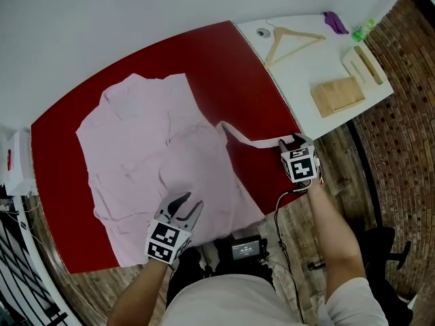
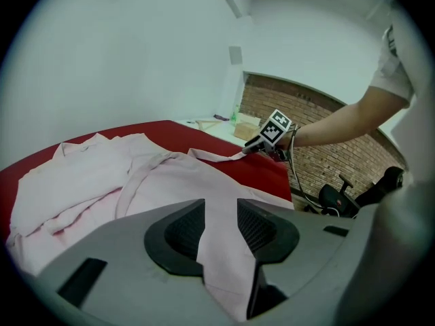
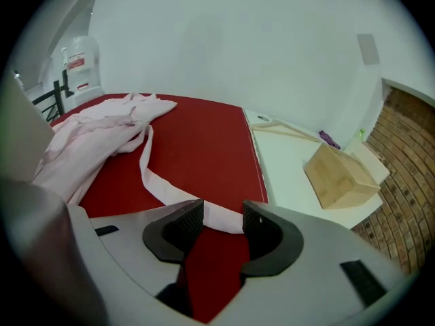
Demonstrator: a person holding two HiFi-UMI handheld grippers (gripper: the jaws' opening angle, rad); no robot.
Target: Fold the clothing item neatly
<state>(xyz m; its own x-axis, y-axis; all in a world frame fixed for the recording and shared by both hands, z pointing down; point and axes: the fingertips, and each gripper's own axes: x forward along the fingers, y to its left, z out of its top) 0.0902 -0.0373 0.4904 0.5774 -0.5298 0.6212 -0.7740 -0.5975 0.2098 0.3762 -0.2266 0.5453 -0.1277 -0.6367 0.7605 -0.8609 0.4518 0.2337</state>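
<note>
A pale pink shirt (image 1: 149, 141) lies spread and creased on the red table (image 1: 224, 66). One sleeve (image 1: 248, 140) is drawn out as a narrow strip toward the table's right edge. My right gripper (image 1: 291, 142) holds that sleeve's end; in the right gripper view the sleeve (image 3: 153, 178) runs from the shirt's body (image 3: 95, 138) into the right gripper (image 3: 223, 224). My left gripper (image 1: 183, 204) is over the shirt's near part. In the left gripper view a fold of the shirt (image 2: 136, 175) runs up between the jaws of the left gripper (image 2: 221, 226), which are closed on it.
A white tabletop (image 1: 299, 66) adjoins the red one on the right, with a wooden hanger (image 1: 289, 41), a wooden block (image 1: 338, 95), a purple item (image 1: 334, 21) and a green bottle (image 1: 363, 30). A black device (image 1: 246, 248) sits at the near edge. An office chair (image 1: 384, 246) stands right.
</note>
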